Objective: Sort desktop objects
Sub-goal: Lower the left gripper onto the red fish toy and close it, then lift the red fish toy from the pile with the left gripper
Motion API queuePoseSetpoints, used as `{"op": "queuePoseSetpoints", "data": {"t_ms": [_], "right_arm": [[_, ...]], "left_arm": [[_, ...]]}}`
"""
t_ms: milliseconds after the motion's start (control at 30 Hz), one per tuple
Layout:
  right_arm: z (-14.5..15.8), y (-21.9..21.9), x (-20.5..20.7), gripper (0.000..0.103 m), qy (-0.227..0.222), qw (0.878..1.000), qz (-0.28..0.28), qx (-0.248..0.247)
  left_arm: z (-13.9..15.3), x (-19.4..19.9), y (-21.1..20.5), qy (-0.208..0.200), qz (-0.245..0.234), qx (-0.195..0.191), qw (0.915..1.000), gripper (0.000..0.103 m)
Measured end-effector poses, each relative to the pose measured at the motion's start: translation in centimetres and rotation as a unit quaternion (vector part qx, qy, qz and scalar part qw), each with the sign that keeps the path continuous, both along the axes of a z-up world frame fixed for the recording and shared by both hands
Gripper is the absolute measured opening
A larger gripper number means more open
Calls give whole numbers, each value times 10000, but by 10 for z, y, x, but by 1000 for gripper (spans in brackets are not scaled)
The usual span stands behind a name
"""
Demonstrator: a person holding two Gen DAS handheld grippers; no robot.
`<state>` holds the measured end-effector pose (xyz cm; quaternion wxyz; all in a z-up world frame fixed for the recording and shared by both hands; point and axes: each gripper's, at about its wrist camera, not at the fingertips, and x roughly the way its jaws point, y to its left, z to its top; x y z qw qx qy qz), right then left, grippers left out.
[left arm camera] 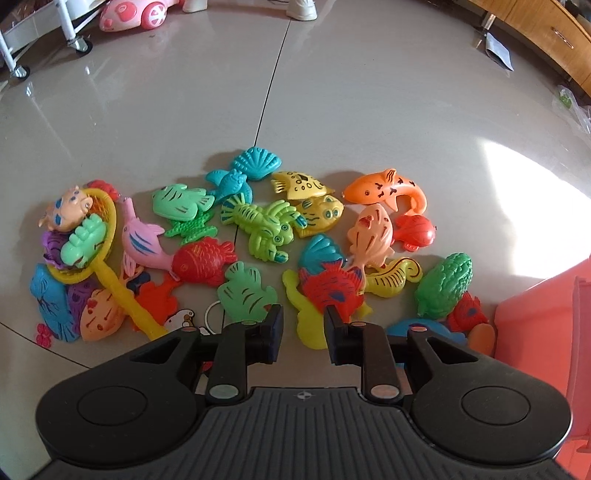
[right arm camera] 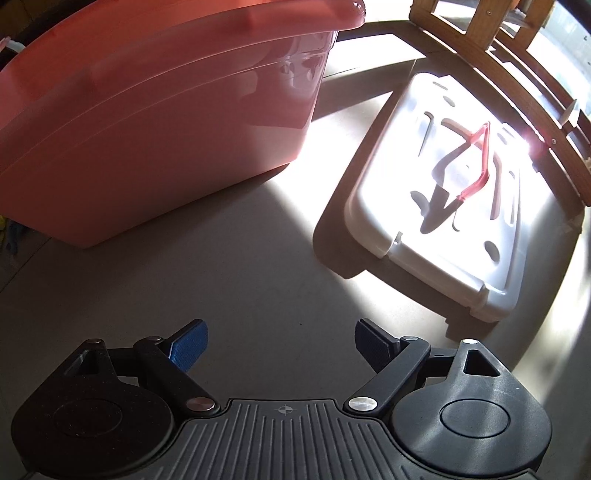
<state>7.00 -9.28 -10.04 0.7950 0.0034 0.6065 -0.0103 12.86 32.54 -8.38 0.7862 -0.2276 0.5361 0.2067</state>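
Step in hand, as I judge it: picking from the toy pile, w/ nothing grasped yet. Left gripper [left arm camera: 303, 325] hangs over the near edge of the pile, jaws partly open, nothing between them. Just beyond its tips, at 12 o'clock, lies the red fish w/ blue marks [left arm camera: 330, 286], overlapping a yellow flat piece [left arm camera: 314, 328]; a green fish [left arm camera: 245, 291] sits at 11 o'clock. The pile spreads across the floor [left arm camera: 369, 110] from 9 to 3 o'clock: green lobster [left arm camera: 264, 230], orange dolphin [left arm camera: 386, 188], yellow net [left arm camera: 99, 254] holding a few toys at 9 o'clock, green bumpy toy [left arm camera: 443, 286] at 2 o'clock.

Right gripper [right arm camera: 280, 347] has jaws wide open, empty, over bare floor. The pink bin [right arm camera: 147, 118] stands at 10–11 o'clock from it; also visible at 3–4 o'clock in the left view, likely the drop spot.

Next move prob. calls for lowering the left jaws onto the red fish and closing across its thin body; toys overlap, so neighbours may drag along.

Around: white plastic lid [right arm camera: 443, 192] w/ a red clip-like piece [right arm camera: 480, 162] at 1 o'clock, wooden furniture [right arm camera: 498, 55] behind, pink toy car [left arm camera: 136, 14] and a wheeled cart [left arm camera: 48, 29] far off. Glare washes out the lid detail.
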Motion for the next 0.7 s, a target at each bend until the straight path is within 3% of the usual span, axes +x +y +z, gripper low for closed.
{"op": "queuePoseSetpoints", "data": {"t_ms": [67, 133, 233, 400, 600, 700], "right_arm": [[2, 1, -8, 85, 23, 10000, -16, 68], [4, 5, -12, 85, 35, 9999, 4, 99], [4, 8, -12, 85, 46, 9999, 33, 103], [5, 11, -9, 85, 68, 9999, -21, 140], [5, 13, -2, 85, 84, 9998, -68, 176], [-10, 12, 7, 85, 74, 9998, 86, 178]], "left_arm": [[-2, -3, 3, -67, 63, -106, 9999, 37], [-1, 0, 0, -165, -16, -68, 9998, 59], [1, 5, -8, -336, -251, 104, 9991, 73], [-6, 19, -17, -198, -642, 558, 9962, 76], [-25, 26, -11, -82, -550, 598, 9967, 76], [-31, 24, -9, -62, -477, 521, 9975, 75]]}}
